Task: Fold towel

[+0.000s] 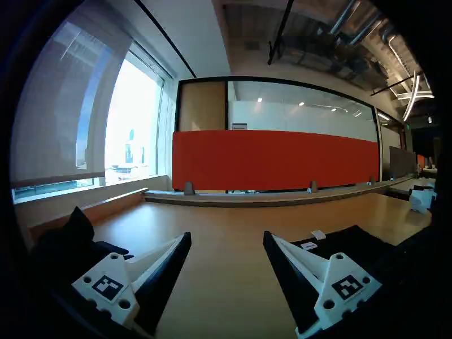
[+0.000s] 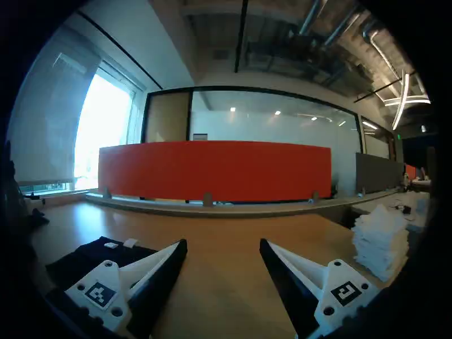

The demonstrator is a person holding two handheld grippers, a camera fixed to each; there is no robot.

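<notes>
The left gripper (image 1: 226, 234) and right gripper (image 2: 223, 242) hold their fingers spread and empty, so a careless pinch could bunch the black towel (image 2: 85, 257) across the tabletop (image 2: 294, 229).

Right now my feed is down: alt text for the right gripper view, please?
The right gripper hangs open and empty low over a wooden table. A black towel lies at the left, a stack of folded white cloths stands at the right, and a red divider spans the back.
</notes>
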